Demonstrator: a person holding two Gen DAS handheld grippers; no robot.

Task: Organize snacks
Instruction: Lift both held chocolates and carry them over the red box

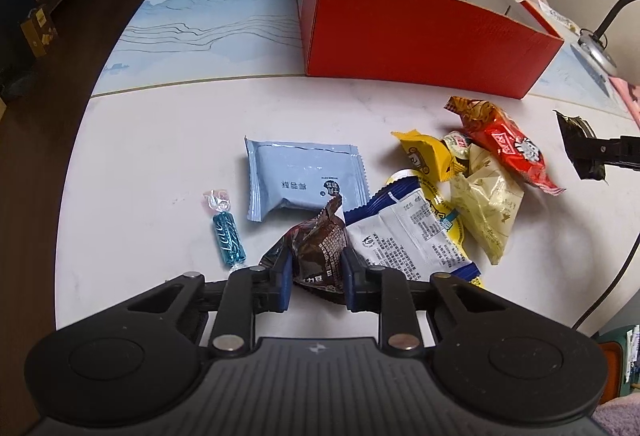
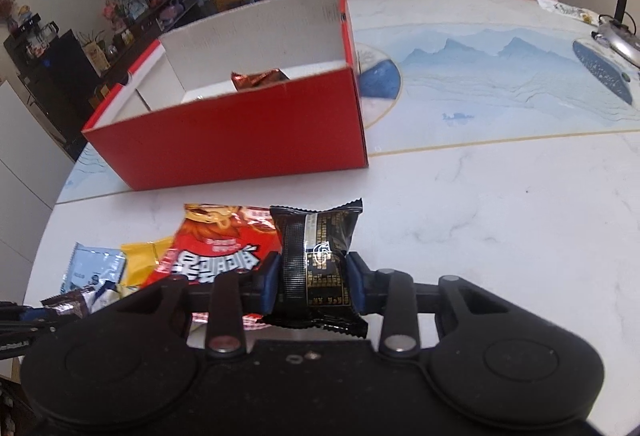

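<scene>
Left wrist view
- Left gripper (image 1: 316,268): pads pinched on a brown packet (image 1: 316,254), low over the table (image 1: 160,156).
- Blue packet (image 1: 306,178): flat, just beyond the brown one.
- Teal candy (image 1: 228,236): left of the gripper, apart from the rest.
- White-blue bag (image 1: 412,232): right of the gripper, touching the brown packet.
- Pile: yellow packet (image 1: 426,156), cream packet (image 1: 486,204), red packet (image 1: 508,144), overlapping.
- Red box (image 1: 420,44): open, far side of the table; contents hidden.
- Right gripper (image 1: 580,152): at right edge, holding a dark packet.

Right wrist view
- Right gripper (image 2: 314,276): fingers clamped on a black packet (image 2: 316,264), held above the table (image 2: 500,216).
- Red packet (image 2: 224,248): on the table, partly behind the gripper.
- Red box (image 2: 240,140): one copper-foil snack (image 2: 258,78) inside.
- Left gripper (image 2: 36,316): lower left edge, at the brown packet (image 2: 68,306).
</scene>
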